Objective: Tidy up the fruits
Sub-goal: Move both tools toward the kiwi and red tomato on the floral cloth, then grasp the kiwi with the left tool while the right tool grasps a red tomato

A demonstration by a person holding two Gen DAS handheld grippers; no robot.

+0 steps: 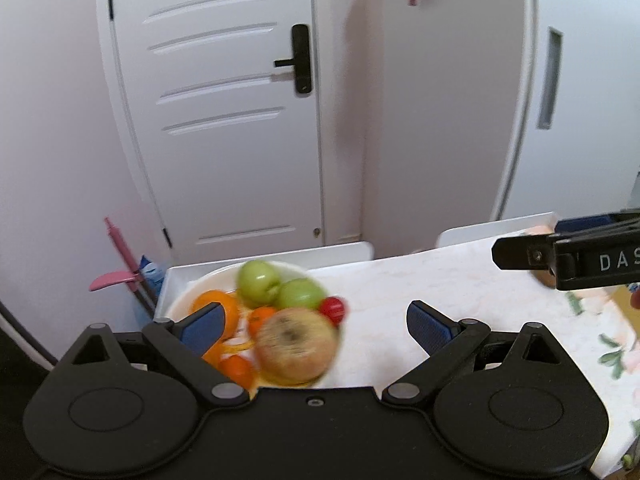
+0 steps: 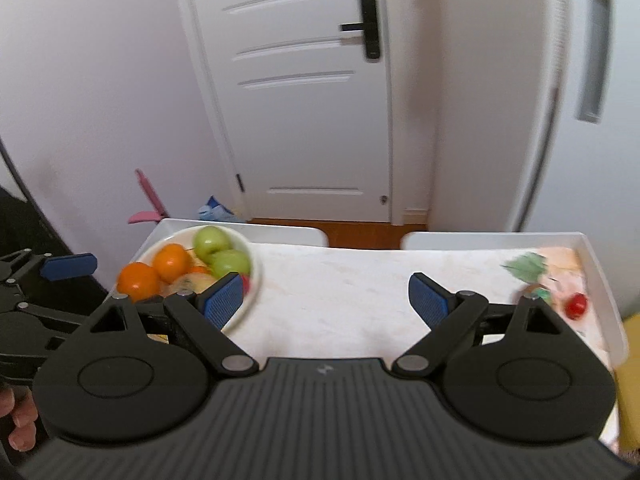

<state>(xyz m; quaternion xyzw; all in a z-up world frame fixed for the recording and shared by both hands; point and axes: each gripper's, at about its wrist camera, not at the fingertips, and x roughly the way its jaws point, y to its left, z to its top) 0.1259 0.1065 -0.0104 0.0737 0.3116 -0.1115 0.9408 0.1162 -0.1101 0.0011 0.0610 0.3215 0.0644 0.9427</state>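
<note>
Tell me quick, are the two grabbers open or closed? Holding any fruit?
Left gripper: open, holding nothing, above the fruit plate.
Right gripper: open, holding nothing, over the table.

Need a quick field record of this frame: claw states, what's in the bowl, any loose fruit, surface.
left claw: open, empty, over the near side of the bowl
right claw: open, empty, above the table
bowl: white, far-left part of the table
bowl contents: two green apples, oranges, one pale apple, one small red fruit at the rim
loose fruit: red cherry tomato, right side of the table
table: light marbled top with raised white edge
image quality: motion blur
</note>
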